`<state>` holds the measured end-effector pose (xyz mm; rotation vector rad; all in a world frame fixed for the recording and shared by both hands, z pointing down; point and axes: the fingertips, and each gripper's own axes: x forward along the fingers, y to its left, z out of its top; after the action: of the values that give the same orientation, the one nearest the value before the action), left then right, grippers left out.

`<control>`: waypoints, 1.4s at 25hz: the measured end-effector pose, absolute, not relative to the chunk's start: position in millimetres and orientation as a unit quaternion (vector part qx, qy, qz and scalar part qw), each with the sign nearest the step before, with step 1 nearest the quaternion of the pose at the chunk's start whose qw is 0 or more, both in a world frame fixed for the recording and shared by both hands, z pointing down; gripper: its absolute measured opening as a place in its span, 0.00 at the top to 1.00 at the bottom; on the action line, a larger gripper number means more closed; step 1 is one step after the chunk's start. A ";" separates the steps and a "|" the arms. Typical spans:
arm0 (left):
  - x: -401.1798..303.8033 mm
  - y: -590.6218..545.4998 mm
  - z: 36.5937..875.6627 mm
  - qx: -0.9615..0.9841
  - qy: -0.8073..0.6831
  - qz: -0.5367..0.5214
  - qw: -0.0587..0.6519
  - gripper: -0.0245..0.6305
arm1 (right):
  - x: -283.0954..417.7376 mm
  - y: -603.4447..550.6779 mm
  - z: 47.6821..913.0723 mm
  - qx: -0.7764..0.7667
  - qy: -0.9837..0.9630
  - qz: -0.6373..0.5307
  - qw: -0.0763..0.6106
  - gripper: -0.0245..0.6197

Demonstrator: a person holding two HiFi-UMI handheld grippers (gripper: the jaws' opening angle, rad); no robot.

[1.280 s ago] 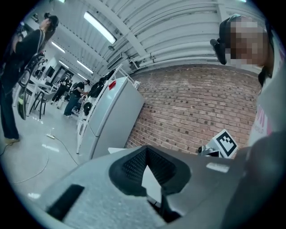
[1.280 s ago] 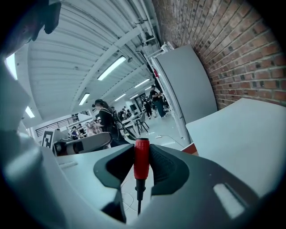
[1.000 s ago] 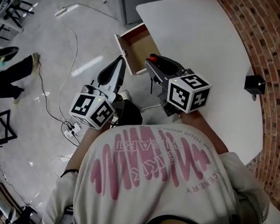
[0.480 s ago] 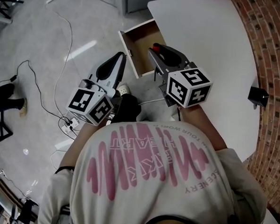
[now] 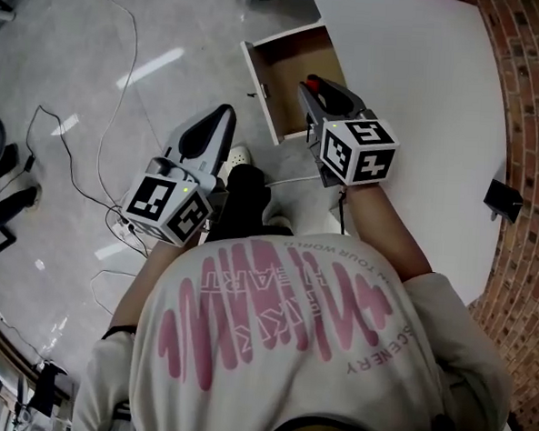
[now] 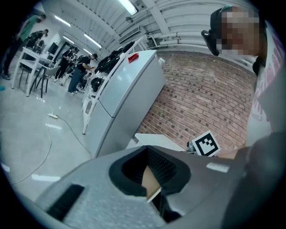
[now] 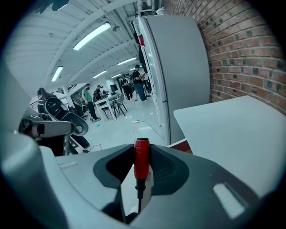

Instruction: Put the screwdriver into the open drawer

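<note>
A red-handled screwdriver (image 7: 141, 163) stands pinched between the jaws of my right gripper (image 7: 142, 170), handle up and thin black shaft pointing down. From the head view its red tip (image 5: 312, 81) shows at the front of that right gripper (image 5: 324, 97), just over the near edge of the open wooden drawer (image 5: 292, 67), which sticks out from the white table (image 5: 422, 101). My left gripper (image 5: 209, 135) hangs lower left of the drawer, over the floor, jaws together and empty. Past the left gripper (image 6: 149, 172) a strip of the drawer's wood (image 6: 147, 178) shows.
A small black box (image 5: 504, 199) sits at the table's right edge by the brick wall (image 5: 533, 80). Cables and a power strip (image 5: 123, 233) lie on the grey floor at the left. A tall grey cabinet (image 7: 174, 71) stands behind the table.
The view has shifted so the drawer and table sit higher and further right. My right gripper with the screwdriver has closed in on the drawer's near edge. The left gripper has kept its place beside it.
</note>
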<state>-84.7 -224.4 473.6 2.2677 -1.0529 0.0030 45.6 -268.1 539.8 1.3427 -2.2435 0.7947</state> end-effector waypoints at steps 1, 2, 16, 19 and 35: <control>-88.1 -225.0 478.8 0.859 -0.400 0.004 0.318 0.96 | 45.4 -271.3 547.5 0.485 -0.801 0.286 0.203 0.77; -91.7 -225.7 483.6 0.858 -0.401 0.006 0.321 0.96 | 44.6 -274.4 554.3 0.487 -0.799 0.287 0.204 0.77; -132.7 -241.2 538.8 0.838 -0.400 0.027 0.370 0.96 | 45.9 -300.8 656.6 0.516 -0.746 0.327 0.263 0.77; -136.6 -245.6 543.2 0.837 -0.402 0.028 0.371 0.96 | 47.1 -307.7 665.3 0.525 -0.736 0.348 0.249 0.77; -173.5 -253.8 561.9 0.799 -0.455 0.040 0.391 0.96 | 54.1 -340.4 731.8 0.511 -0.711 0.368 0.312 0.77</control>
<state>-173.5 -253.8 561.9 2.0295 -1.1554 0.1028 54.1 -340.4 731.8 1.3488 -1.8757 0.9714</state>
